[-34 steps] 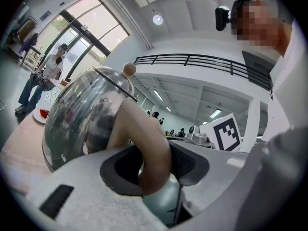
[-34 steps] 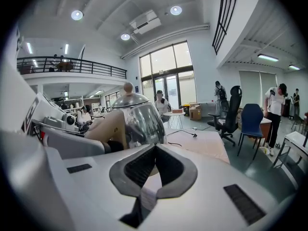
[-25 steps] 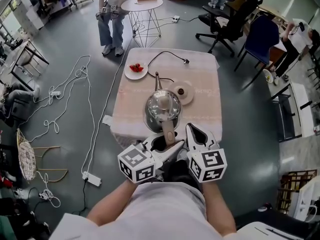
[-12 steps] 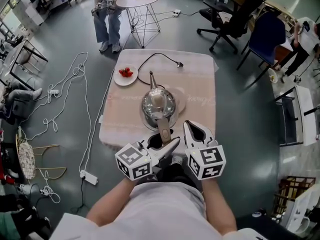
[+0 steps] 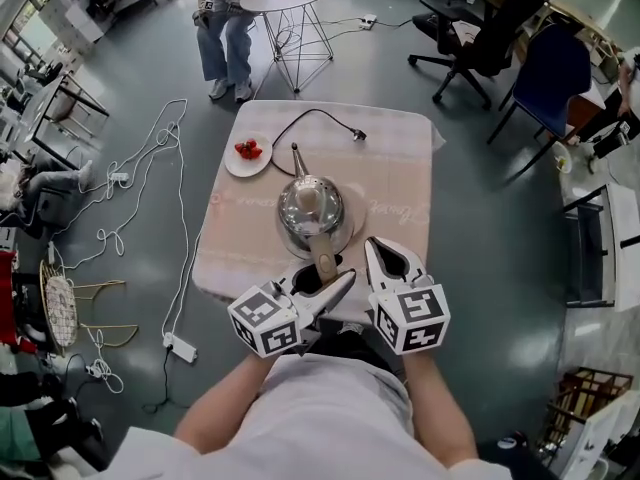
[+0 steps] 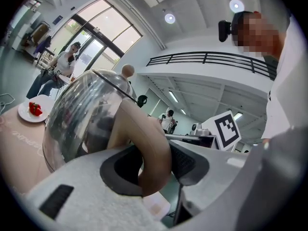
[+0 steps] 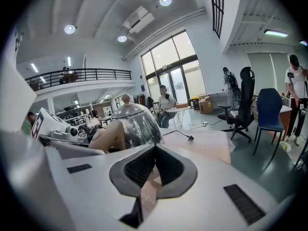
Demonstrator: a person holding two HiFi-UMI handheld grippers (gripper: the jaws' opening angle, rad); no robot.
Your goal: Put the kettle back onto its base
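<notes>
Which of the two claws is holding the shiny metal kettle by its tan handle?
The left claw, clamped around the tan curved handle of the shiny metal kettle; the right claw is closed on nothing, beside that handle.

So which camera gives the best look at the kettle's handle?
The left gripper view: the tan handle fills the middle, clamped between the jaws. The head view shows it small, from above; the right gripper view catches only part of it, beside the kettle.

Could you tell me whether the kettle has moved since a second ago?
Yes: the kettle has shifted farther across the table, closer to the strawberry plate.
</notes>
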